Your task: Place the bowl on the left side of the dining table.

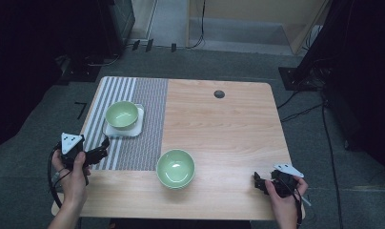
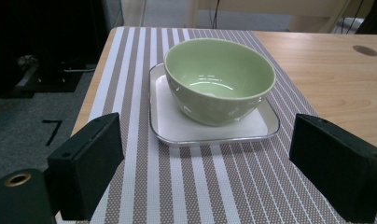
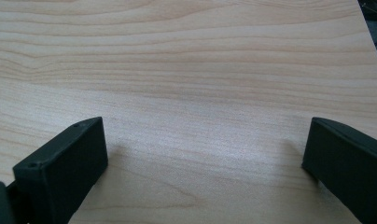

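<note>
While on white plate (image 2: 177, 126), green bowl (image 2: 219, 79)

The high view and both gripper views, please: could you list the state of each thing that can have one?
Left tongs: open, empty, facing the far bowl.
Right tongs: open, empty, over bare table.
Far bowl: upright, empty, on the tray.
Tray: flat on the striped mat.
Near bowl: upright, empty, on the wood at the mat's edge.

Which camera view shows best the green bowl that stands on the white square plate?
The left gripper view: the green bowl appears close, between open jaws, resting on the white square plate. The high view shows it small, from above, on the striped mat. The right gripper view looks at bare wood.
</note>
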### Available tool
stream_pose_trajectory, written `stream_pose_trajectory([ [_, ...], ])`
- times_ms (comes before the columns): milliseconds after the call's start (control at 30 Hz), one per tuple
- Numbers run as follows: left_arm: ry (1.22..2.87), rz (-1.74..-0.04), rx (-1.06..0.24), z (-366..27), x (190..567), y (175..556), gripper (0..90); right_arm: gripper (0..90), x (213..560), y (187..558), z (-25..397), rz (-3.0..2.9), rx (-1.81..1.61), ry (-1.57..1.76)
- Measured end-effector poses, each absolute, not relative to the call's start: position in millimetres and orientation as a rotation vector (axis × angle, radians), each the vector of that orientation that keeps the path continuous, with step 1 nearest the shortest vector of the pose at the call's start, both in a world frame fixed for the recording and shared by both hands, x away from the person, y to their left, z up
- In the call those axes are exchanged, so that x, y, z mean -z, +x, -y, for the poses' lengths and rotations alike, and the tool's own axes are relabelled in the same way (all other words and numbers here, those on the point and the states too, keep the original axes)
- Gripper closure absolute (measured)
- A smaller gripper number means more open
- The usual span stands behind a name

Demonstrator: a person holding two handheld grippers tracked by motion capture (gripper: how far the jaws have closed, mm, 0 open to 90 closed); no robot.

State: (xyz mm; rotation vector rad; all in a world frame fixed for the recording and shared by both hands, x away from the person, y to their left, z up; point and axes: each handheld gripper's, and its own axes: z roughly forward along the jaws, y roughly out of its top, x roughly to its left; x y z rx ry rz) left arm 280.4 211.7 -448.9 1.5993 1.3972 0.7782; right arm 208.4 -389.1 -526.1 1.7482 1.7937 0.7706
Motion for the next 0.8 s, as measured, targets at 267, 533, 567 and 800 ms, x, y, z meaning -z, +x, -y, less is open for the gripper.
stream_pose_trajectory([
  [267,1.621,-1.398,-0.804,-212,458,272,9.4,0.0,526,208,389,-1.794,-0.770,1.748],
  [533,1.643,-1.411,-0.807,-217,470,262,9.4,0.0,526,208,389,-1.794,-0.770,1.748],
  [567,1.644,-1.414,-0.814,-218,471,260,9.4,0.0,526,208,389,-1.794,-0.770,1.748],
  [800,1.670,-1.430,-0.823,-224,482,253,9.3,0.0,526,208,389,-1.794,-0.770,1.748],
])
